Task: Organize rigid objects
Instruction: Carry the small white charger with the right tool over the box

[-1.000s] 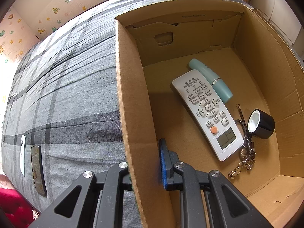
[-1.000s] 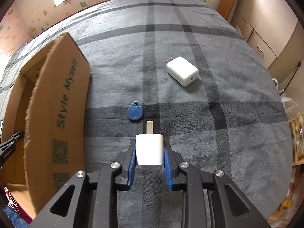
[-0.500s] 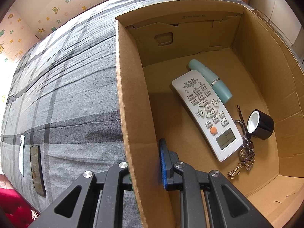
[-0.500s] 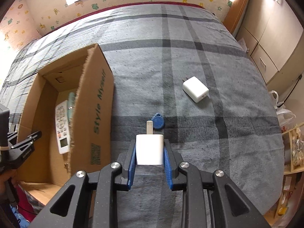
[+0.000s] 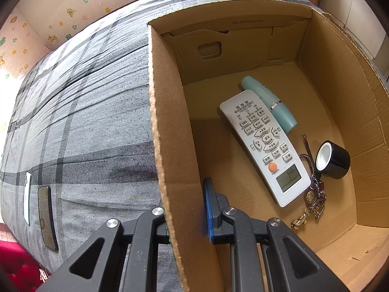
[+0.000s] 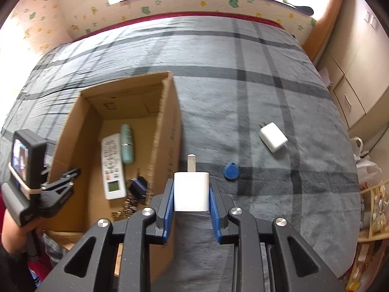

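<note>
A bed (image 6: 243, 77) with a grey plaid cover carries an open cardboard box (image 5: 170, 121) near its left edge, and in the box lie a white remote (image 5: 265, 143), a pale green tube (image 5: 269, 102), a roll of black tape (image 5: 333, 160) and a bunch of keys (image 5: 313, 199). The left gripper (image 5: 187, 209) has its jaws clenched on the box's left wall. The right gripper (image 6: 191, 194) grasps a white charger (image 6: 191, 191) between its jaws above the bed beside the box's right wall, while a blue tag (image 6: 231, 169) and a second white charger (image 6: 272, 136) lie on the cover nearer the right edge.
</note>
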`<state>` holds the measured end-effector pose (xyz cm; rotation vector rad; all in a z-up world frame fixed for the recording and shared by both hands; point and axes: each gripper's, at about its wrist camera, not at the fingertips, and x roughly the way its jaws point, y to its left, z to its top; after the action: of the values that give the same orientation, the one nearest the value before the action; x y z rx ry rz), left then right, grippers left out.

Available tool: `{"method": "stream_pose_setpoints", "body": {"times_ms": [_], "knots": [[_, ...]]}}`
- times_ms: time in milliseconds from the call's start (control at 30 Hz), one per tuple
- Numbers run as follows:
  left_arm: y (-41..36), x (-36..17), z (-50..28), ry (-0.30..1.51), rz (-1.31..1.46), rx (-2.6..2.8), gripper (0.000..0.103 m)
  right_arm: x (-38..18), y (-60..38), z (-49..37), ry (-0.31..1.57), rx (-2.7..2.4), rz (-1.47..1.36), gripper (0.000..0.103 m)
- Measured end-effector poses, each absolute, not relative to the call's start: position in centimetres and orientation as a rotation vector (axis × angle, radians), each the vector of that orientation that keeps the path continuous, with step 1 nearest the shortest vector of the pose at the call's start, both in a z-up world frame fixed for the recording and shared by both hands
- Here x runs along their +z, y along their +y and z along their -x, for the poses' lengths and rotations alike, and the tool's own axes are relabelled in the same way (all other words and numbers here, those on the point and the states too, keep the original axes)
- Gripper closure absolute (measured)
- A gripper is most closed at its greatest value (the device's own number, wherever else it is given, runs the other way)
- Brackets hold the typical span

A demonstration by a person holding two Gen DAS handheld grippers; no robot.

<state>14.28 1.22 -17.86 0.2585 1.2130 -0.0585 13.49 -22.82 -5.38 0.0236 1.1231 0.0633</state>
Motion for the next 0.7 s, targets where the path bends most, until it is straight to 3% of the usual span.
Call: {"method": "stream_pose_setpoints", "body": {"times_ms": [700], "knots": [[1.5, -17.6, -14.2, 1.213, -0.247, -0.066, 0.086, -4.9, -14.9, -15.3, 1.124, 0.252, 0.043, 0.076]]}}
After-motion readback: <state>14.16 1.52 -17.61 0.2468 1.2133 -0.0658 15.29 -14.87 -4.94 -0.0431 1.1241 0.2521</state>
